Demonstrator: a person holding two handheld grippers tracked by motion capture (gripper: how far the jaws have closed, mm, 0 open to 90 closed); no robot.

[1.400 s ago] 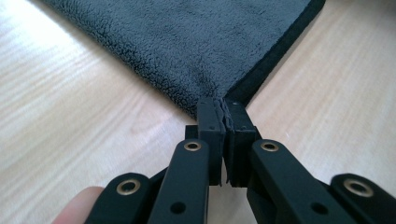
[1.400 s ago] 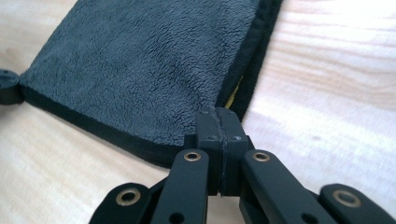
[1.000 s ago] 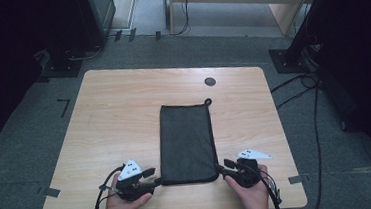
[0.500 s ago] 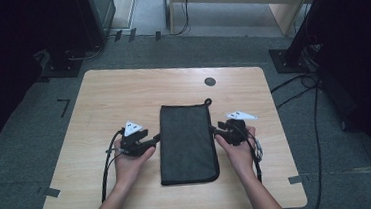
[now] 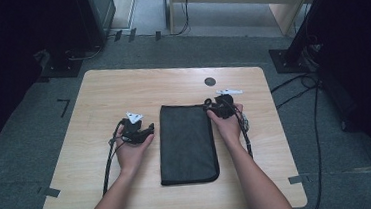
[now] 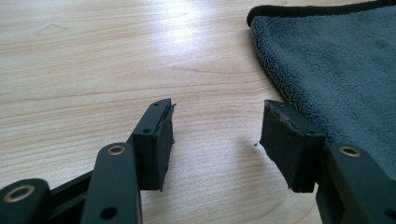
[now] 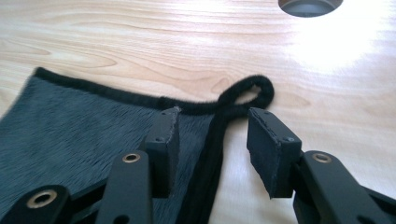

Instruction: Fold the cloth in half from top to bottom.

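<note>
Clearly the main risk sits at the far right corner of the dark folded towel, where the right gripper stands with its jaws apart, one over the pile and one over bare wood, the bound edge running between them. If it closes from here it may pinch only the top layer or just the thin hanging loop beyond its tips, and the cloth would then peel open or slide rather than lift as one piece. A low approach could also shove the hem forward and wrinkle the fold.

The left gripper is likewise released, jaws spread with nothing between them but the bench. One jaw sits just at the towel's long left edge, the other on open wood, about level with the upper part of the cloth. Closing there would likely catch air, or nip only the fringe of the pile, so the two sides would lift unevenly.

From above, the towel lies lengthwise in the middle of the bench, its loop pointing away from the person, a round grommet just past it. Both hands flank its far half.
</note>
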